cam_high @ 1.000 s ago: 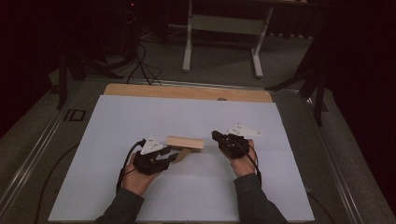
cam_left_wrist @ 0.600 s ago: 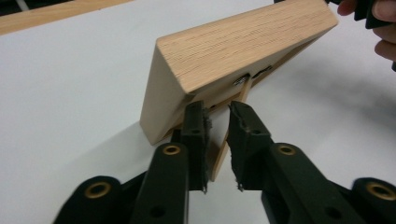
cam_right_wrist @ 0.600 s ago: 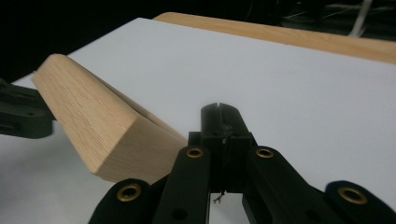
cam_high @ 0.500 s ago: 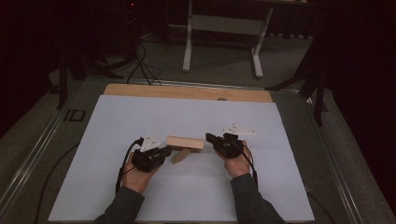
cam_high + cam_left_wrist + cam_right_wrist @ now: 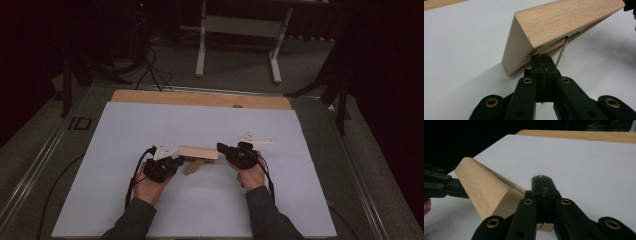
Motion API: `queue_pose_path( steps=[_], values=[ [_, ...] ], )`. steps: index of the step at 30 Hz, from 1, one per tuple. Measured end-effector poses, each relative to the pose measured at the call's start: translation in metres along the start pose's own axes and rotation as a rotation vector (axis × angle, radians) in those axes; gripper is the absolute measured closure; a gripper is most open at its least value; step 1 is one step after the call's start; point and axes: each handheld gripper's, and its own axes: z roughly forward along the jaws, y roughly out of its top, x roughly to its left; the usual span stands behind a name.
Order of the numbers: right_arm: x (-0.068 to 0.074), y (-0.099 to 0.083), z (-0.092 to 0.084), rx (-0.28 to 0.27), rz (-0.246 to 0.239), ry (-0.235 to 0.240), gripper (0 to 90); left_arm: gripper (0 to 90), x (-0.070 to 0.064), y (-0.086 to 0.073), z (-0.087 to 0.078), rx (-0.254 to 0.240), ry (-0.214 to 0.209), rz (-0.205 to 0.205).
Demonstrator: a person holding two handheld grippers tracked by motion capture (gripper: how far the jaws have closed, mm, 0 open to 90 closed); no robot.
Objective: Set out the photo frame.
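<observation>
A light wooden block [image 5: 198, 152] lies across the middle of the white sheet [image 5: 150, 125], one long edge raised. A thin wooden strip [image 5: 194, 166] juts out beneath it; in the left gripper view a small metal piece [image 5: 563, 40] joins the strip to the block [image 5: 564, 22]. My left gripper [image 5: 179, 161] sits at the block's left end. Its jaws have just been closing and now meet pad to pad [image 5: 541, 57] right against the block's lower edge, with nothing seen between them. My right gripper [image 5: 221, 147] is at the right end, shut [image 5: 541, 178], beside the block [image 5: 484, 187].
The white sheet covers most of the table, with a bare wooden band [image 5: 200, 99] along its far edge. Beyond the table stand a metal frame's legs [image 5: 240, 25] and black cables [image 5: 150, 65] on the dark floor. Metal rails run along both table sides.
My right gripper has shifted a little left, up to the block's right end. The thin strip now shows more plainly below the block. The left hand has stayed in place.
</observation>
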Motion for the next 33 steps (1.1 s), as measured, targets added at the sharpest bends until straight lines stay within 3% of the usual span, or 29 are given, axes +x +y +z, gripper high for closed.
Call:
queue_pose_path(
  steps=[9,13,33],
  values=[
    [0.0007,-0.0015,0.0030,0.017,-0.002,0.000,90.0,89.7,-0.0019,0.0007,0.0050,0.001,0.000,0.003],
    [0.0027,-0.0013,0.0027,0.028,-0.040,-0.017,90.0,89.7,-0.0019,0.0012,0.0057,-0.002,0.004,0.002],
    [0.0056,-0.0001,0.0022,0.036,-0.068,-0.013,90.0,89.8,-0.0007,0.0035,0.0095,-0.006,0.008,-0.014]
  ],
)
